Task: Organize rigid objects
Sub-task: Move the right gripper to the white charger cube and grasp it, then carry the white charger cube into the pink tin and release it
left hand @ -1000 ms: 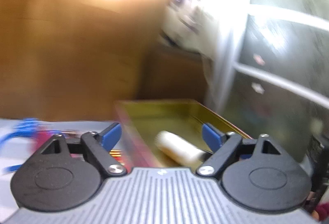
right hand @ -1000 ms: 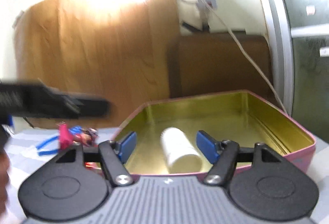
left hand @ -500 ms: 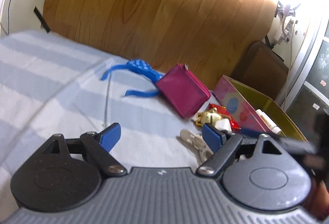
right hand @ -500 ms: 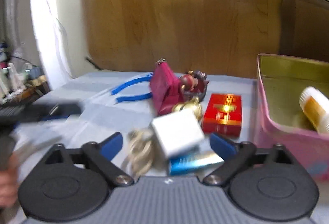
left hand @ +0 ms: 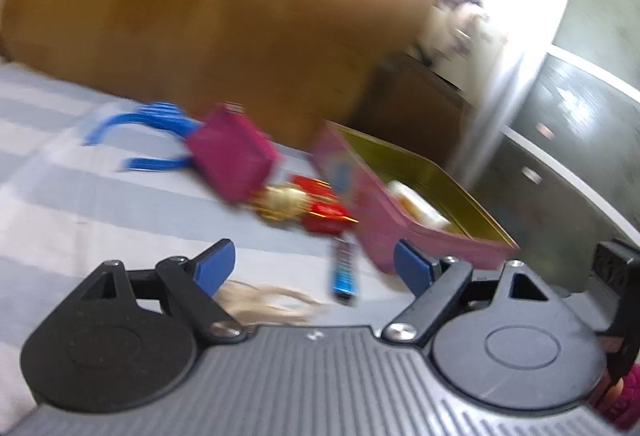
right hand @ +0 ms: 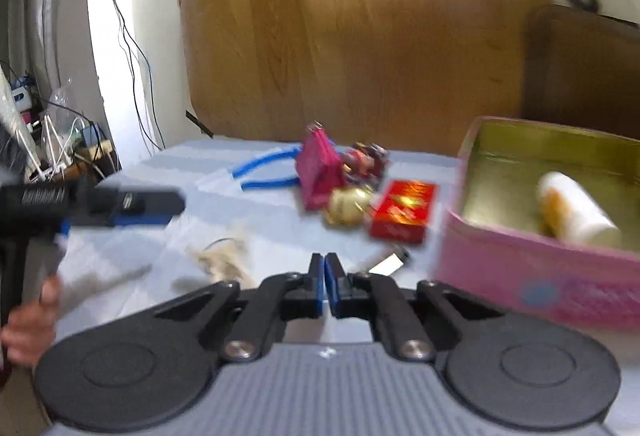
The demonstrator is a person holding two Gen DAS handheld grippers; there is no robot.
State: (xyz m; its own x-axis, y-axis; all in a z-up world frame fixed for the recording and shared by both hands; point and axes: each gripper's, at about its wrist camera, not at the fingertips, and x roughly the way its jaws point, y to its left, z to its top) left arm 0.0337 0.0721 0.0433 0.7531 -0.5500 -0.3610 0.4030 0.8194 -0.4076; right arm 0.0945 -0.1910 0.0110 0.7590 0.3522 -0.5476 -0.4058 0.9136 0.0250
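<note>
A pink tin box [right hand: 560, 268] [left hand: 384, 232] with a gold inside stands at the right and holds a white bottle [right hand: 576, 212] [left hand: 416, 206]. Left of it on the striped cloth lie a red box [right hand: 404, 210] [left hand: 320, 204], a gold figure [right hand: 346, 202] [left hand: 280, 198], a magenta pouch [right hand: 318, 168] [left hand: 232, 156], a small red figure [right hand: 366, 158], a blue tube [left hand: 342, 268] and a beige string bundle [right hand: 224, 256] [left hand: 268, 302]. My left gripper [left hand: 314, 262] is open and empty above the cloth. My right gripper [right hand: 325, 286] is shut with nothing between its pads.
A blue strap [right hand: 264, 172] [left hand: 140, 128] lies behind the pouch. A wooden board [right hand: 360, 28] stands at the back, a brown box [right hand: 580, 68] behind the tin. Cables and clutter [right hand: 60, 140] sit at the far left. The left gripper also shows in the right wrist view [right hand: 92, 202].
My right gripper has shut; the white block in front of it half a second ago is gone from view. Both views have swung, and the left view has turned right toward the tin.
</note>
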